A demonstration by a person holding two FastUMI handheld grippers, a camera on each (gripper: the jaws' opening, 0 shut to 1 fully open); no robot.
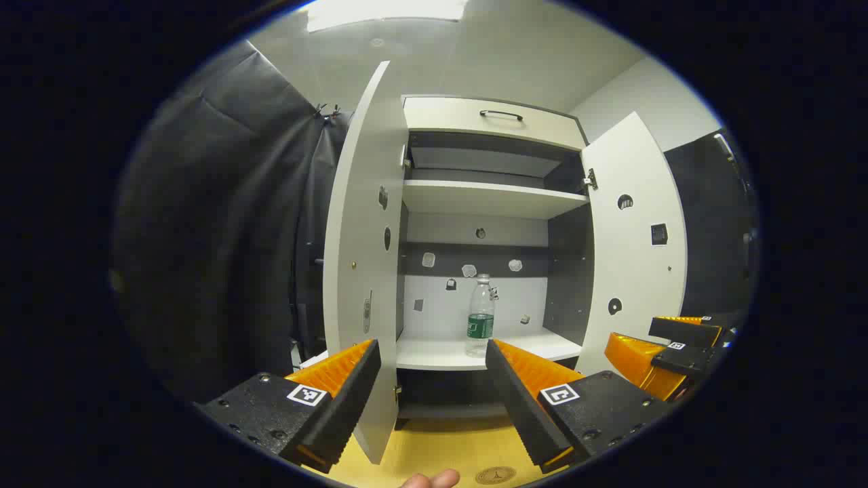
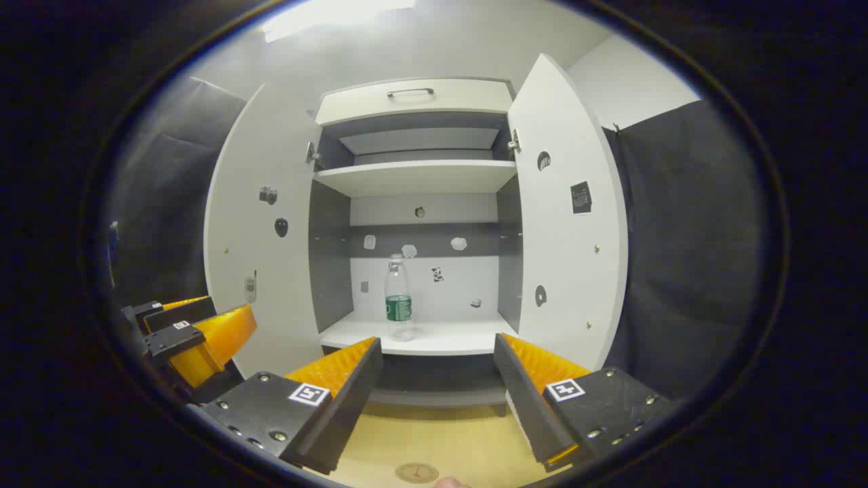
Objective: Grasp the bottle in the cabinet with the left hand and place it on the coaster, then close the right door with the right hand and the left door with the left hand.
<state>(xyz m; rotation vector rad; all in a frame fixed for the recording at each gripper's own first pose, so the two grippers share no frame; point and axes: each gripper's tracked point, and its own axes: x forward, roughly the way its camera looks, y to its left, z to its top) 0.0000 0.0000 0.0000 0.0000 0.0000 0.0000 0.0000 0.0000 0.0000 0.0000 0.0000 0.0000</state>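
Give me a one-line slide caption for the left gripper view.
Open left gripper faces the open cabinet, bottle upright on its lower shelf.

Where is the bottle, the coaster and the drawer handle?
bottle (image 2: 398, 298), right gripper view, on its label.
coaster (image 2: 416, 472), right gripper view, on its middle.
drawer handle (image 1: 501, 114), left gripper view, on the bar.

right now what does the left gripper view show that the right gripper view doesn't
Left gripper view: the right gripper off to the right, open, and the left door seen nearly edge-on.

Right gripper view: the left gripper off to the left, open, and the left door's inner face seen broadly.

Both: the bottle upright on the cabinet's lower shelf, the left door and right door open, and the coaster on the wooden table.
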